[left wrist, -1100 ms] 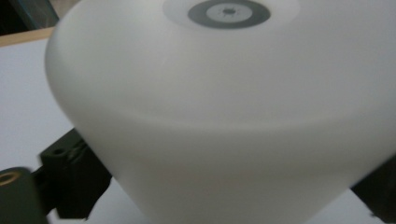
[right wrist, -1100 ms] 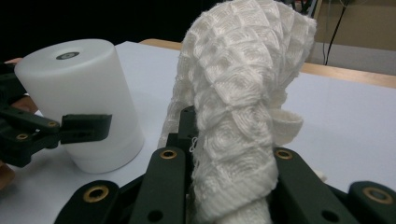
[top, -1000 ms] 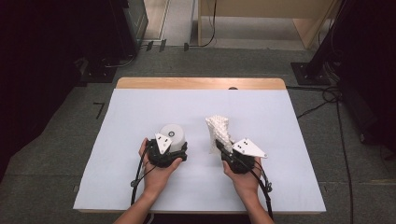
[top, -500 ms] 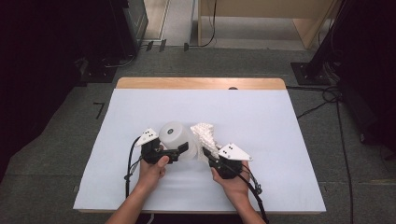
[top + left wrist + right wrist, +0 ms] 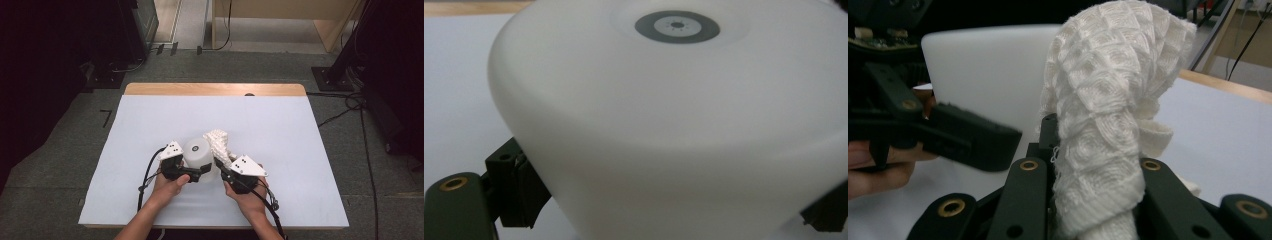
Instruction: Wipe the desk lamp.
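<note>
- High view: two hands reach in from the bottom edge over a white tabletop (image 5: 300,150).
- The left claw (image 5: 197,172) pinches a white, round tub (image 5: 199,156) that sits upside down near the tabletop's middle, with a small grey ring on its upturned base.
- The right claw (image 5: 222,167) is pressed together on a white knitted cloth (image 5: 219,145), which rises bunched just beside the tub, on its right. Whether they touch I cannot tell.
- Left claw view: the tub (image 5: 674,125) looms close, with the grey ring at its top. A black jaw presses each lower flank, left and right.
- Right claw view: the cloth (image 5: 1108,125) stands upright, squeezed at its base between two black jaws. Behind it, to the left, is the tub (image 5: 988,70), with the left claw (image 5: 968,135) on its side.
</note>
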`<state>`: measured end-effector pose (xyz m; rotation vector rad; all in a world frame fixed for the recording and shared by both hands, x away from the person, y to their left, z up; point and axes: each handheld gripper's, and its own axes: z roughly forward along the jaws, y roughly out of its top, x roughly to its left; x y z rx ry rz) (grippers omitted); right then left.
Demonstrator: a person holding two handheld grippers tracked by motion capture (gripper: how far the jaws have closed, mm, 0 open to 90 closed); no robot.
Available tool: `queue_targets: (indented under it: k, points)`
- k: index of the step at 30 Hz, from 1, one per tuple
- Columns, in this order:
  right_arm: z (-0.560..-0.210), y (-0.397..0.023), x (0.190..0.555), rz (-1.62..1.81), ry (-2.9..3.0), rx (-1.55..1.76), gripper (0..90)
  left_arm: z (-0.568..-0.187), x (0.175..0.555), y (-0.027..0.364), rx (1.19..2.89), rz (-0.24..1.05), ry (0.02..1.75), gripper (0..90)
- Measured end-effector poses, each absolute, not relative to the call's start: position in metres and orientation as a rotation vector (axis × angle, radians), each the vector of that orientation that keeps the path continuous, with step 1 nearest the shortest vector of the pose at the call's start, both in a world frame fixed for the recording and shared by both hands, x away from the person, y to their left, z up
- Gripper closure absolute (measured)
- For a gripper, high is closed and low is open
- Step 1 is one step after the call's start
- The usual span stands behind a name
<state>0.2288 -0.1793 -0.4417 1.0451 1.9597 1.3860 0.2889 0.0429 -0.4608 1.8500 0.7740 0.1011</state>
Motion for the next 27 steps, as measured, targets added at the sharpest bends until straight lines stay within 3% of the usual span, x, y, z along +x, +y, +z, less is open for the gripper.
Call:
queue_targets:
  k: [7,19,27]
  points:
    - [-0.435,-0.18,0.226,1.389,1.937,1.001,76.4,-0.46,0.288,0.041,1.879,0.118,0.748,8.8]
    - [-0.456,-0.168,0.231,1.343,2.039,1.035,76.2,-0.447,0.294,0.067,1.723,0.151,0.81,8.9]
    - [-0.454,-0.173,0.233,1.345,2.022,1.055,76.1,-0.452,0.29,0.053,1.826,0.17,0.769,8.8]
